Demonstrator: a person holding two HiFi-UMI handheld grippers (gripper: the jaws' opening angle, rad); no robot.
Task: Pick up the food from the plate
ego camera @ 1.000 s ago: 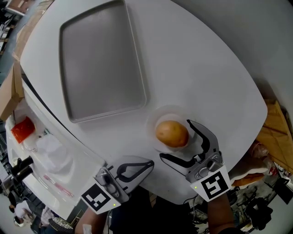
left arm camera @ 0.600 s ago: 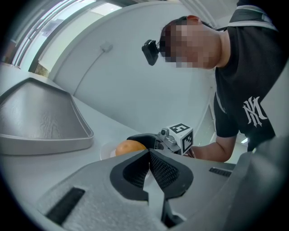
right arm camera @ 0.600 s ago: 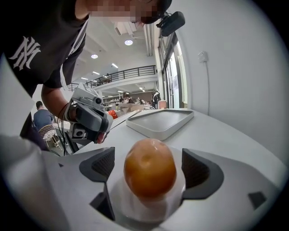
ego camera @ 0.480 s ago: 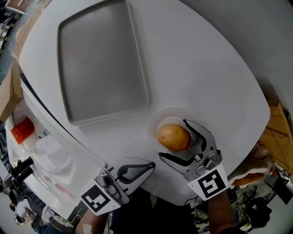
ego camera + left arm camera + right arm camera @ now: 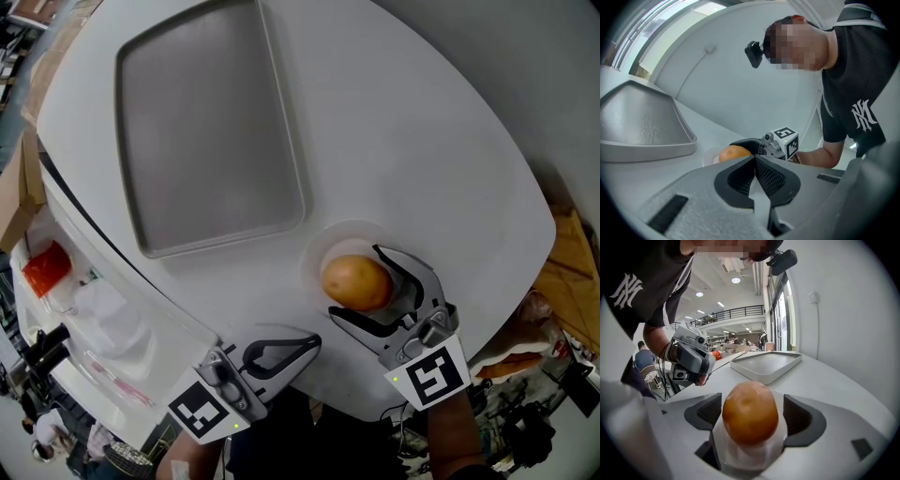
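The food (image 5: 750,413) is a rounded, smooth lump, orange-brown with a paler, glossy top, much like a potato. It sits in the middle of a small white plate (image 5: 325,240) near the edge of a white table (image 5: 422,141), well apart from the grey tray (image 5: 206,122) further in.

The right gripper (image 5: 353,283) has its jaws spread wide, one on each side of the food at plate level. The dark pads lie close to its flanks, with a thin gap showing on the right side. On the left side pad and skin are too near to tell whether they touch. It has nothing clamped.

The left gripper (image 5: 314,340) hangs at the table's near edge, its jaws closed together on nothing.

In the head view the right jaws cover the plate's near rim, and the tray's top corner is cut off by the picture edge. In the left gripper view only the top of the food peeps over that gripper's own jaws, and the plate is a pale sliver
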